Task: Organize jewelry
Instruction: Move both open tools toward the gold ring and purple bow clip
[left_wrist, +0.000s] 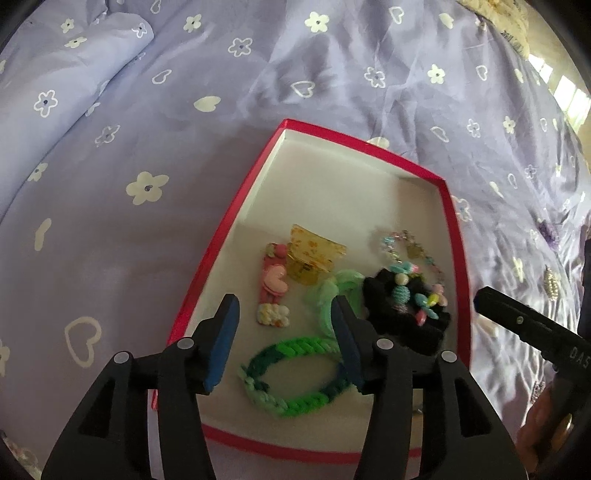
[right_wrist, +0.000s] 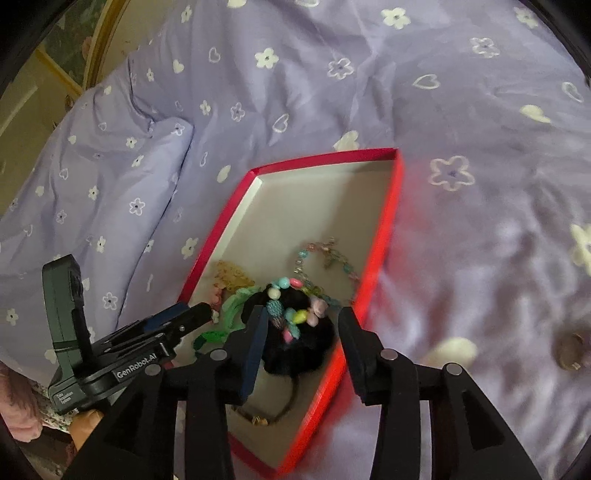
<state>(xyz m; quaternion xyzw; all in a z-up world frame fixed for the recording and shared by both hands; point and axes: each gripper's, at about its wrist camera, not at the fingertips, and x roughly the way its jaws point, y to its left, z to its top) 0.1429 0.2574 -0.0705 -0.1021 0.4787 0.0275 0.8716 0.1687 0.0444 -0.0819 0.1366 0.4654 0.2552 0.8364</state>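
Both grippers, left gripper (left_wrist: 284, 332) and right gripper (right_wrist: 301, 341), hang spread and empty above the red box (left_wrist: 236, 206) of jewelry on the bed (left_wrist: 129, 240).

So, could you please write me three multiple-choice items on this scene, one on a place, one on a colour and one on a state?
1. Where does the green braided bracelet lie?
A. On the bedspread
B. Inside the red-rimmed box
C. On the pillow

2. What colour is the scrunchie under the pastel beads?
A. Black
B. White
C. Orange

3. How does the left gripper stand?
A. Shut on the bracelet
B. Shut on the box rim
C. Open, holding nothing

Answers:
1. B: it rests on the box's white floor, near the front edge.
2. A: dark fabric shows around the beads in both views.
3. C: its blue pads stand apart above the bracelet, touching nothing.
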